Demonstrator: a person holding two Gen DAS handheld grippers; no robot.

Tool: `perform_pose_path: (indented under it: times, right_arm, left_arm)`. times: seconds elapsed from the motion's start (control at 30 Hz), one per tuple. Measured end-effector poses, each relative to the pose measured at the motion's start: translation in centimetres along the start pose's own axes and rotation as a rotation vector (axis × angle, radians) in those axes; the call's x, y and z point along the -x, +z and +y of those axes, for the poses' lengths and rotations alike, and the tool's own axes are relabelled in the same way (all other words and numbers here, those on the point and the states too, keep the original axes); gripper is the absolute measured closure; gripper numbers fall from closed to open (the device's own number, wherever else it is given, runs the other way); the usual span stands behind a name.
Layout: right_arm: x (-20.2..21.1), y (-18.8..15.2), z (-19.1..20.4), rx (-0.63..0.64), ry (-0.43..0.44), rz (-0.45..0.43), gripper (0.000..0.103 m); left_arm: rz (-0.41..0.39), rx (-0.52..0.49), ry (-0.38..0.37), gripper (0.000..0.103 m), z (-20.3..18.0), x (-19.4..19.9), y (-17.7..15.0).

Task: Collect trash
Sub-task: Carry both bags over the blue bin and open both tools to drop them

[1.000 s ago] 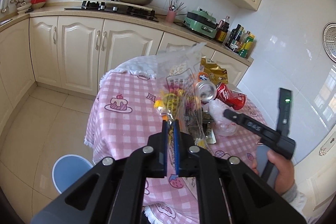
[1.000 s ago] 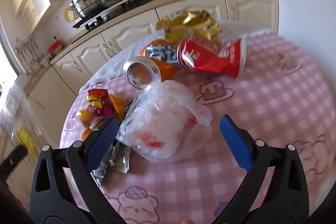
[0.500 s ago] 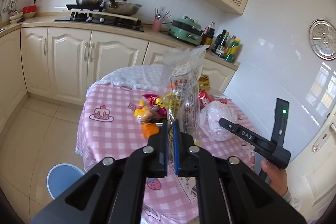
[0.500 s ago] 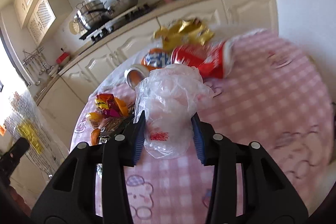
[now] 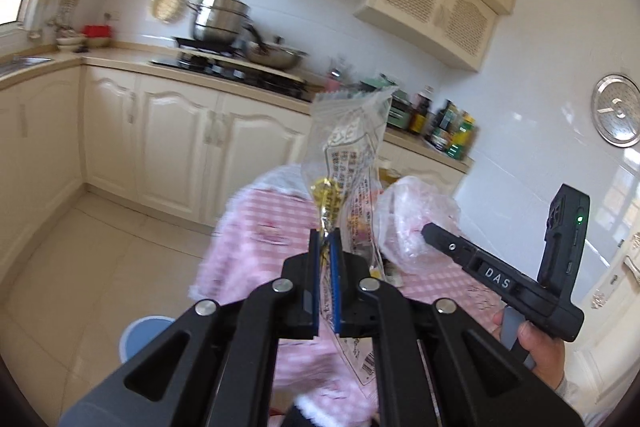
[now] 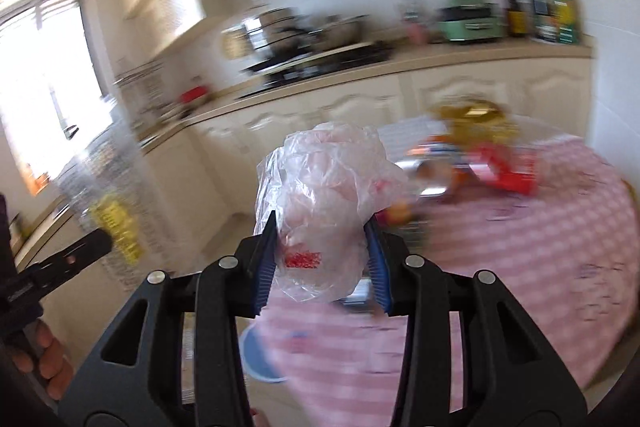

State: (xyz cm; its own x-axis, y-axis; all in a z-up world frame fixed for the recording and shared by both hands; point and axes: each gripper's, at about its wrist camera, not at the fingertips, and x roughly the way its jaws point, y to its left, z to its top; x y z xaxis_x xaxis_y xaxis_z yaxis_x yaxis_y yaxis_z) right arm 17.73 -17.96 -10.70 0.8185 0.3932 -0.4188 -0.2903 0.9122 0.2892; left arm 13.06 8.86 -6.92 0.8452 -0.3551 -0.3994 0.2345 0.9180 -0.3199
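My left gripper is shut on a clear printed snack wrapper and holds it upright in the air before the table. My right gripper is shut on a crumpled clear plastic bag, lifted off the pink checked tablecloth. The bag also shows in the left wrist view, with the right gripper beside it. A gold snack bag, a red can and an orange can lie blurred on the table behind.
A blue bin stands on the tiled floor left of the table; it also shows in the right wrist view. Cream cabinets and a counter with pots and bottles run behind. A white wall is at the right.
My right gripper closed on the plastic bag and lifted it off the table. Both grippers have pulled back and up from the table with their loads.
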Motion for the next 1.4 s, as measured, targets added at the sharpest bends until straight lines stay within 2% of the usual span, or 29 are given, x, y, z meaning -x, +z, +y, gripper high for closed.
perform_pose_path:
  times: [0.1, 0.13, 0.2, 0.3, 0.4, 0.63, 0.83, 0.97, 1.03, 1.07, 1.13, 1.23, 1.33, 1.4]
  right_arm:
    - [-2.9, -0.9, 5.0, 0.071, 0.097, 0.061, 0.063]
    - [-4.3, -1.5, 6.9, 0.099, 0.131, 0.086, 0.063]
    - [-6.5, -2.6, 9.4, 0.138, 0.166, 0.126, 0.063]
    - [-11.2, -5.1, 12.4, 0.179, 0.205, 0.219, 0.063]
    - [-16.5, -8.5, 14.4, 0.215, 0.212, 0.328, 0.063]
    - [-28.3, -16.8, 13.9, 0.256, 0.130, 0.560, 0.063]
    - [-36.7, -23.1, 11.5, 0.226, 0.059, 0.719, 0.063]
    - [-40.0, -26.3, 10.1, 0.170, 0.022, 0.792, 0.063]
    - [-41.5, -27.3, 9.3, 0.148, 0.009, 0.816, 0.063]
    - [-42.4, -27.4, 9.1, 0.144, 0.006, 0.822, 0.063]
    - [-43.4, -28.1, 8.8, 0.137, 0.003, 0.833, 0.063]
    - [-44.5, -28.7, 9.0, 0.138, 0.003, 0.844, 0.062]
    - [-44.7, -29.4, 8.9, 0.134, 0.005, 0.859, 0.062]
    - [-44.8, -29.8, 9.0, 0.143, 0.003, 0.861, 0.061]
  left_arm:
    - [-0.022, 0.019, 0.099, 0.099, 3.2, 2.4, -0.3]
    - [-0.024, 0.025, 0.156, 0.099, 4.7, 3.1, -0.6]
    - [-0.012, 0.050, 0.225, 0.099, 7.1, 3.6, -1.2]
    - [0.042, 0.104, 0.317, 0.099, 11.5, 2.9, -2.9]
    - [0.135, 0.163, 0.387, 0.099, 16.1, 0.3, -5.2]
    - [0.397, 0.293, 0.449, 0.099, 25.9, -10.7, -12.7]
    - [0.560, 0.319, 0.444, 0.099, 30.5, -19.2, -18.1]
    - [0.620, 0.318, 0.451, 0.098, 32.4, -23.1, -20.5]
    - [0.614, 0.325, 0.467, 0.097, 33.0, -24.3, -20.7]
    - [0.612, 0.336, 0.469, 0.096, 33.1, -24.8, -20.8]
    - [0.615, 0.369, 0.466, 0.080, 34.0, -25.7, -21.3]
    - [0.641, 0.394, 0.488, 0.062, 34.8, -26.5, -22.4]
    - [0.649, 0.418, 0.507, 0.055, 35.0, -26.3, -22.8]
    - [0.659, 0.421, 0.528, 0.053, 35.1, -25.6, -22.9]
